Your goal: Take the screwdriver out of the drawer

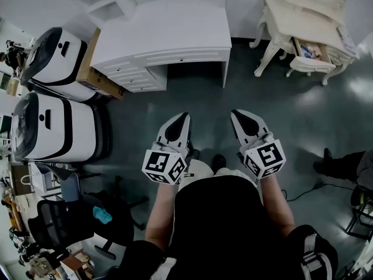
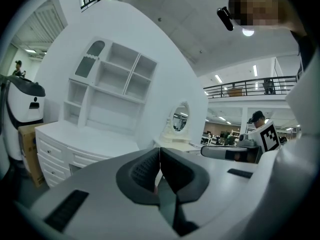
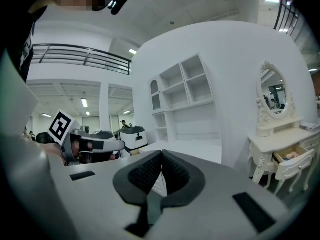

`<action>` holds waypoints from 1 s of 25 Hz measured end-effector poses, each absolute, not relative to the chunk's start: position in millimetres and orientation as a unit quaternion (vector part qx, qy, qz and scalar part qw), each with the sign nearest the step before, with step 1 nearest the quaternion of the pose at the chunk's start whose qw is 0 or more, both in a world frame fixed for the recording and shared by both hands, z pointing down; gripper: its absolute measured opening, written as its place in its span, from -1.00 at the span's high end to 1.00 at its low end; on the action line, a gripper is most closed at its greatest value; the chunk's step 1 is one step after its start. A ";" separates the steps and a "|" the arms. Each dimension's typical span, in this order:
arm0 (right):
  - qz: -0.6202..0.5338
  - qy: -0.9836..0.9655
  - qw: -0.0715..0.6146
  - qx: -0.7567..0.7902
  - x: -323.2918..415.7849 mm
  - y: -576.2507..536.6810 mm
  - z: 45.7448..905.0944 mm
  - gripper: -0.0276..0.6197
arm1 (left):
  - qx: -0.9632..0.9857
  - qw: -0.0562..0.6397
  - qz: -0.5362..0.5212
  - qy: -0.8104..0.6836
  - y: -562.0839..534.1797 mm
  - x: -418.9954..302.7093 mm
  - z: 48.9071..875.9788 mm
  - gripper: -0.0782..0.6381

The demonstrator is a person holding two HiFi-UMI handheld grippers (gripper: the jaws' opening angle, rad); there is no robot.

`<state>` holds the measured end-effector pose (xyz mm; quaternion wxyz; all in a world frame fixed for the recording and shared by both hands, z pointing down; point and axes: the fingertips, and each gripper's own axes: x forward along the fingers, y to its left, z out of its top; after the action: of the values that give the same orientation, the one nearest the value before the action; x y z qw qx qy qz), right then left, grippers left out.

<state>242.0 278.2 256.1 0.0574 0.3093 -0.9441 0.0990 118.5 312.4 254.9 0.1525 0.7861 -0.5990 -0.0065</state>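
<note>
Big white wooden desk (image 1: 169, 37) is sitting ahead; the ornate cream dressing table (image 1: 291, 19) is standing right of it, its small drawer (image 1: 319, 65) hanging open, possibly holding the screwdriver. Well short of it, left gripper (image 1: 184, 116) and right gripper (image 1: 235, 114) are hovering, jaws pressed together, gripping nothing.

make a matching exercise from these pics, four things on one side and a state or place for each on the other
Things:
1 desk
2 dressing table
3 box
4 left hand-held gripper

States or places:
a shut, nothing in it
b one drawer pulled open
c brown, against the desk's side
d drawers shut

Pairs: 1-d, 2-b, 3-c, 4-a
</note>
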 end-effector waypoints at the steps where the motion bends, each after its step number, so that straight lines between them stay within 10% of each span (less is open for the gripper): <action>1: 0.103 -0.943 0.057 0.311 240.3 275.2 257.3 0.86 | 0.786 0.153 -0.005 -0.598 310.3 116.5 256.7 0.71; 25: 0.107 -0.925 0.072 0.356 138.9 108.7 257.1 0.86 | 0.821 0.168 0.045 -0.544 122.5 23.6 291.8 0.71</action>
<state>138.9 108.7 257.1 0.0720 0.3561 -0.9255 0.1071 23.6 122.5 291.8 0.1680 0.8209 -0.5440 0.0448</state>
